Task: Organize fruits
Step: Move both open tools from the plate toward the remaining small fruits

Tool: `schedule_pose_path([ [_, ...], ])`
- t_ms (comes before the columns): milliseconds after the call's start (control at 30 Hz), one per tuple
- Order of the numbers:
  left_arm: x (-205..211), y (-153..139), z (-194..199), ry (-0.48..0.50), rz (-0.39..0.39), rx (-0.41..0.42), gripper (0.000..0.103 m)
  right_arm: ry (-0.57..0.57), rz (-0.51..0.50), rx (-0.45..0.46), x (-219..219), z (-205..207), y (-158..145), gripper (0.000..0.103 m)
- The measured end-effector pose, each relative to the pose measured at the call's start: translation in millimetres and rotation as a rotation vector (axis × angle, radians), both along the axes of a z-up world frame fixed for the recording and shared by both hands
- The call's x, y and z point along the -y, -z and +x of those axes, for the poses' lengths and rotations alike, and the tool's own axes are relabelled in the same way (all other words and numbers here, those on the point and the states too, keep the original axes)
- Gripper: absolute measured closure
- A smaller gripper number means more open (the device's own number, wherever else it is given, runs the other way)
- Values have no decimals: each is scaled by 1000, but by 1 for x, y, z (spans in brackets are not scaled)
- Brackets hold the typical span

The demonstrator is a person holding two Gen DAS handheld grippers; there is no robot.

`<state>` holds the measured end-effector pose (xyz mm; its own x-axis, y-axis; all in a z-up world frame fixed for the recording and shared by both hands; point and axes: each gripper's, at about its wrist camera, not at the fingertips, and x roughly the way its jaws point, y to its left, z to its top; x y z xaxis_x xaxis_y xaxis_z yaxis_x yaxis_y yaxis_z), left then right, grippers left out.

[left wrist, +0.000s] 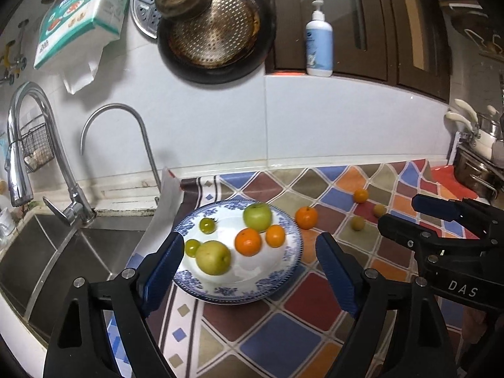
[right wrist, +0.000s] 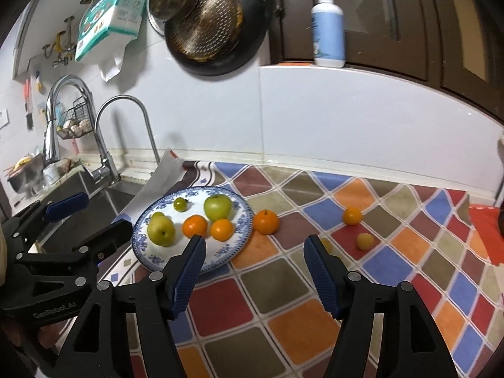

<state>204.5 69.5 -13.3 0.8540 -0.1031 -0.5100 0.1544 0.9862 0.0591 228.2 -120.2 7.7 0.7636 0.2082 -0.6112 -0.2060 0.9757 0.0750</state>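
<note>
A blue-and-white plate (left wrist: 285,253) (right wrist: 242,220) holds two green apples (left wrist: 213,257) (right wrist: 217,207), two oranges (left wrist: 248,242) (right wrist: 195,226) and two small green tomatoes (left wrist: 208,225) (right wrist: 180,204). An orange (left wrist: 306,217) (right wrist: 266,222) lies on the mat just right of the plate. A small orange (left wrist: 361,195) (right wrist: 352,215) and two yellowish fruits (left wrist: 358,223) (right wrist: 365,241) lie farther right. My left gripper (left wrist: 250,266) is open and empty above the plate's near side. My right gripper (right wrist: 255,263) is open and empty, right of the plate.
A colourful checkered mat (right wrist: 315,283) covers the counter. A steel sink (left wrist: 47,252) with two taps (left wrist: 72,201) lies left of the plate. Pans (left wrist: 217,31) hang on the wall. A soap bottle (left wrist: 319,44) stands on the ledge. Pots (left wrist: 478,170) stand far right.
</note>
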Motion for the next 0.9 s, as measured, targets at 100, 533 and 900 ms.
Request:
schedule_pose_path([
  [100,9,-3,-5,11,4,13,17,21,-5,7,10,-8,-4,38],
  [533,65,-5,-10,99,-3,23,18,75,-43,30,61,-21,-9,38],
  [900,120,9,15,172,-2,-14,18,84,-58,-5,108,-3,6,38],
])
